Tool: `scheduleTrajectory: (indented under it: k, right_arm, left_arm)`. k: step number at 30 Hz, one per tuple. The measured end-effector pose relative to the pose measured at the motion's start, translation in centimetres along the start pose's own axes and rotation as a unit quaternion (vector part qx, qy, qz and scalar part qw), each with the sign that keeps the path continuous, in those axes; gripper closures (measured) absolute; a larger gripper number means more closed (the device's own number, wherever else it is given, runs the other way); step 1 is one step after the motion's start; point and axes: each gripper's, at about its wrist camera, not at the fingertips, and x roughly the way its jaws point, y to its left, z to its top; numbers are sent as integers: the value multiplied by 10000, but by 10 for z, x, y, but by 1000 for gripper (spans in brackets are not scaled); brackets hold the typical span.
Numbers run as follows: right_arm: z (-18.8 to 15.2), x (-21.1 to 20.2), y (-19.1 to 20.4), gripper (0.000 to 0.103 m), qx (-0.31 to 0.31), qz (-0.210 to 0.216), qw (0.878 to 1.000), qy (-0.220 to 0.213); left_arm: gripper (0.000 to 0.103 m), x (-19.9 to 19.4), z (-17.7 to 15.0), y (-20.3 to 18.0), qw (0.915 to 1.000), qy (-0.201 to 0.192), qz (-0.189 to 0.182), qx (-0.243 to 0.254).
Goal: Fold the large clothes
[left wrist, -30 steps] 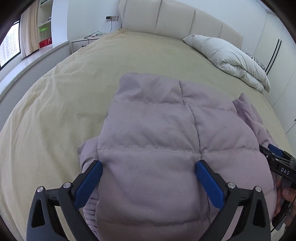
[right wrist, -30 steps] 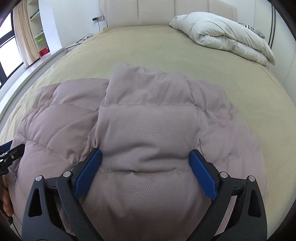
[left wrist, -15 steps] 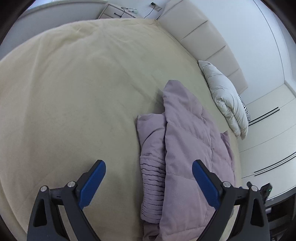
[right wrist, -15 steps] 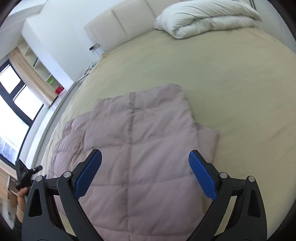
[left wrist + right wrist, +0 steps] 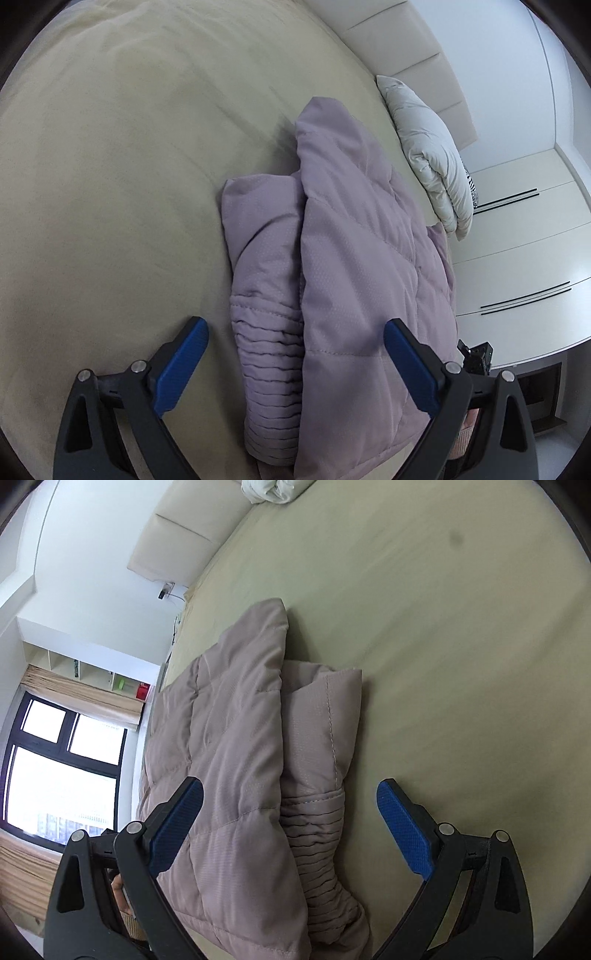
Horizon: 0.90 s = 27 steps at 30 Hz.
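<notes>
A mauve quilted puffer jacket (image 5: 354,266) lies folded on the beige bed (image 5: 110,184), its ribbed cuff (image 5: 269,373) showing at the left edge. My left gripper (image 5: 293,358) is open just above that left side, cuff and folded edge between its blue pads without touching. In the right wrist view the same jacket (image 5: 236,746) shows its other side, with the ribbed cuff (image 5: 317,842) of the tucked sleeve. My right gripper (image 5: 290,819) is open over it, pads apart on either side, nothing pinched.
A folded white duvet (image 5: 432,155) lies at the head of the bed by the padded headboard (image 5: 413,55). White wardrobe doors (image 5: 524,258) stand to the right. A window (image 5: 55,768) and wall shelves (image 5: 92,675) are on the other side. Bare sheet surrounds the jacket.
Both grippers drew apart from above the jacket's middle to its two sides and rolled, so each now looks along a folded edge. The jacket lies as before.
</notes>
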Motion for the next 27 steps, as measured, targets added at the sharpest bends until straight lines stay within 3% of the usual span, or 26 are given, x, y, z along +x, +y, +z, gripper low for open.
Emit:
scheduleTrajectory:
  k: [8,15,23,27]
  right_arm:
    - [6,43,9,6,-125,412,9981,442]
    - [1,66,21,6,-568,919,9916,713]
    - [6,104,45,6,-748,657,9897,1032]
    - [4,111,57,26,-893,453,9898,1014]
  left_arm:
    - [8,13,5,1,9975,426,-540,-162]
    - [23,34,5,-6,9923,793,-936,-166]
    - [32,38,2,-3,9902,899,-1041,-228]
    - [50,36,-3,-16,9931,829,-815,-177]
